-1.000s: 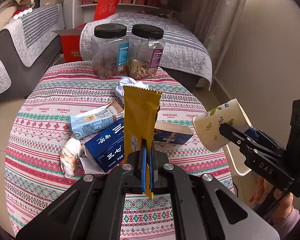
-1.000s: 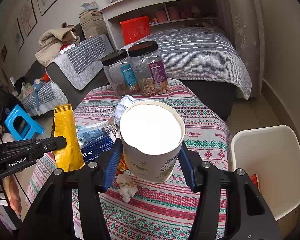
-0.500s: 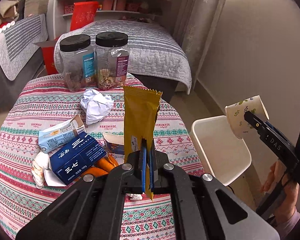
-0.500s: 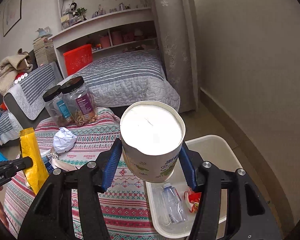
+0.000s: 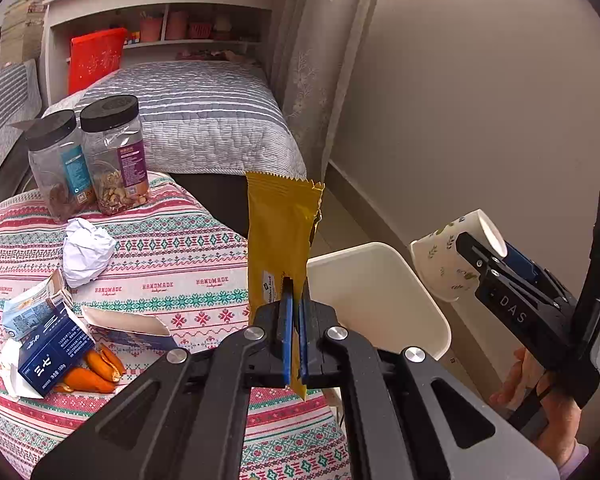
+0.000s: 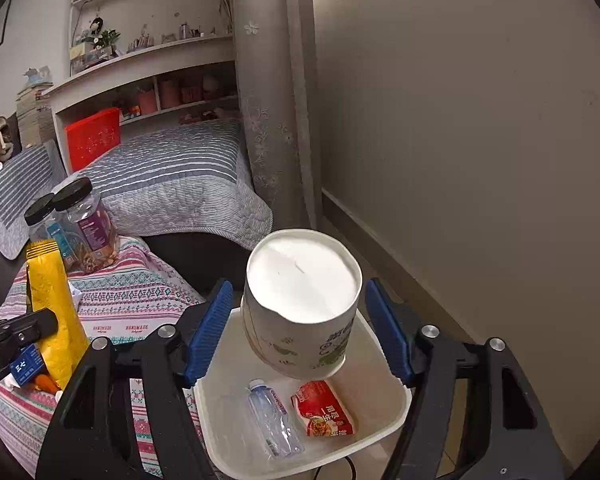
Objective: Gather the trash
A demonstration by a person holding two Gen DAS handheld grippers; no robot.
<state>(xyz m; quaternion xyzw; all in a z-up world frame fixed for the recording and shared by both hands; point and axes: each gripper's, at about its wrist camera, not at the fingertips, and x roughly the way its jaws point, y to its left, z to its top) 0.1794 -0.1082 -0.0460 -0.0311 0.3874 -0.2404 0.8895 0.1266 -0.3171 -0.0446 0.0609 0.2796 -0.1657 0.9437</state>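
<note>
Soft, even daylight, faint shadows; sharp focus, strong fisheye bending and dark vignetted corners

A plain beige wall point(image 6: 480, 120) fills the right side, with a skirting board point(image 6: 380, 240) along the floor point(image 5: 340, 216). A floral curtain point(image 6: 272, 100) hangs in the corner. Beside it stands a bed point(image 5: 196, 120) under a grey striped quilt, with white shelves point(image 6: 148, 64) of pots and books above. A sofa point(image 6: 16, 196) with a striped cover sits far left.
</note>
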